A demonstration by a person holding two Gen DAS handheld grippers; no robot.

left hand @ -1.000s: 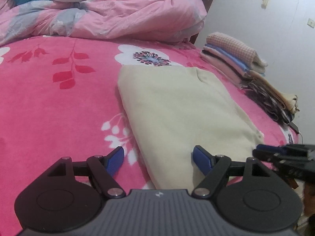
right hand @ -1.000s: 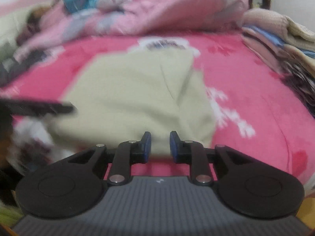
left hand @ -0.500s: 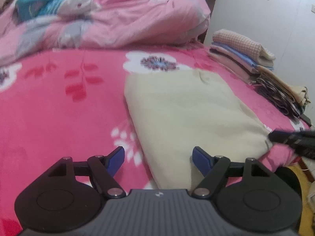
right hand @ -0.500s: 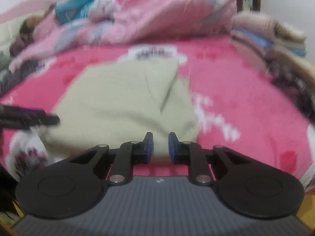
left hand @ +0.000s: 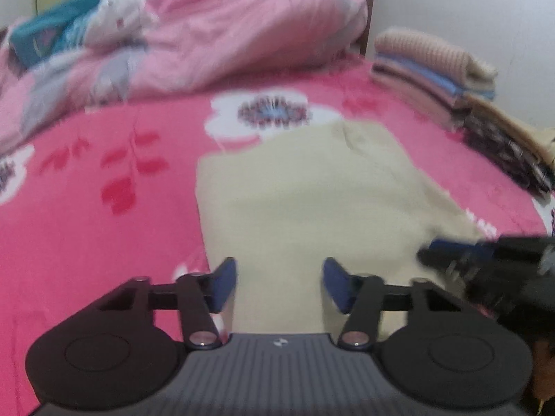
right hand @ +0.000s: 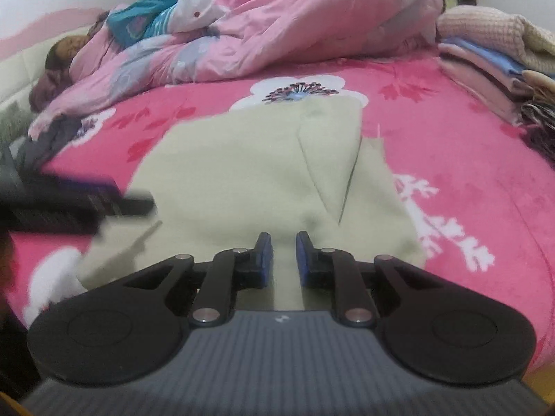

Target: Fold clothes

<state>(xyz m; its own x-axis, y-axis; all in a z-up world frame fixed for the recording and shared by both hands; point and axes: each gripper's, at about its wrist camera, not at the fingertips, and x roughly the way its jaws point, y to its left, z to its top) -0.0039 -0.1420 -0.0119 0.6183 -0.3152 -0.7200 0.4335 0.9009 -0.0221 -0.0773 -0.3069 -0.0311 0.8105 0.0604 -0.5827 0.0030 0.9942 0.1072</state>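
1. Left wrist view shows the cream garment (left hand: 312,201) lying folded flat on the bed, directly ahead of the left gripper (left hand: 279,282); its near edge runs under the gripper body and is cut off there.
2. The left gripper is released, its blue pads (left hand: 222,282) set wide apart with cream cloth showing between them; whether the pads touch the cloth cannot be told, since the whole view is blurred.
3. In the right wrist view the same garment (right hand: 263,180) lies straight ahead of the right gripper (right hand: 283,258), with a narrow folded flap forming a V-shaped crease just beyond the fingertips.
4. The right gripper is nearly closed, only a thin slot left between its pads, and nothing is visibly pinched in it; cloth shows behind the gap.
5. Each gripper appears in the other's view as a dark smeared shape at the garment's near corner, too blurred to read its jaws.
6. Beyond the garment spreads the pink flowered bedspread (right hand: 451,131).
7. Far ahead lies a rumpled pink quilt (right hand: 312,17) with something teal on it, unclear.
8. Ahead and right of both grippers is a stack of folded clothes (left hand: 433,66), cut off by the frame edge.
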